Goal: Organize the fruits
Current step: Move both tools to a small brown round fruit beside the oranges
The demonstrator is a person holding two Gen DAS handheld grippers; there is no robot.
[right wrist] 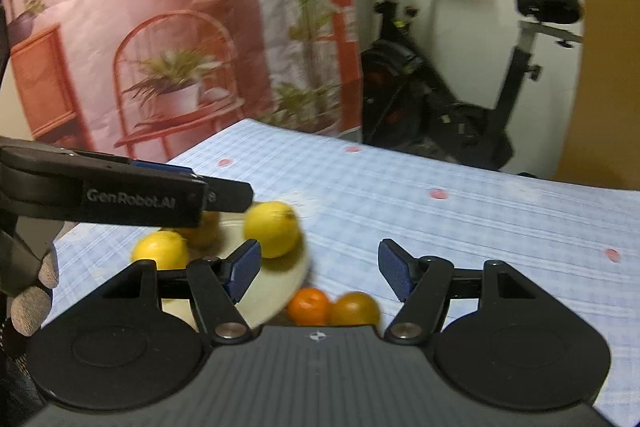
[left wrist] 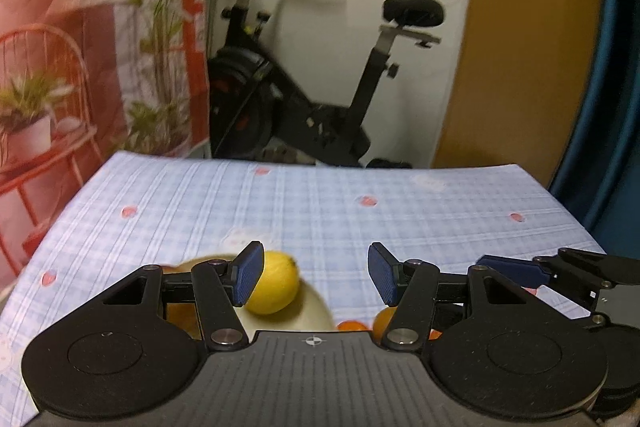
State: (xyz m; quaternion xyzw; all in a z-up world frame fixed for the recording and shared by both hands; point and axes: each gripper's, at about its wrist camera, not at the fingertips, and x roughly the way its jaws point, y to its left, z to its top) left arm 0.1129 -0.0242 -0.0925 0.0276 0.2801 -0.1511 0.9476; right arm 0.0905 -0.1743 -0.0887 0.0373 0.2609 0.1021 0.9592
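Looking along my right gripper [right wrist: 320, 269], I see its blue pads standing apart with nothing between them, hanging above the checked tablecloth [right wrist: 460, 219]. Just below them two small oranges [right wrist: 309, 305] lie touching each other on the cloth, right beside the rim of a pale plate [right wrist: 280, 287]. On that plate sits one lemon [right wrist: 272, 229] near its far edge; a second lemon [right wrist: 160, 249] shows further left, partly behind my gripper's left finger, and I cannot tell whether it rests on the plate or beside it. A darker, brownish fruit [right wrist: 204, 233] lies between the lemons, half hidden under the left gripper [right wrist: 224, 197], which reaches in from the left edge above the plate. A gloved fingertip [right wrist: 30, 309] shows at the lower left.

From the left wrist view, my left gripper's jaws are also apart and empty. The lemon on the plate sits just behind its left pad [left wrist: 248, 277]; touching or not, I cannot tell. Beyond the table stand an exercise bike [right wrist: 460, 87] and a printed backdrop [right wrist: 160, 27].
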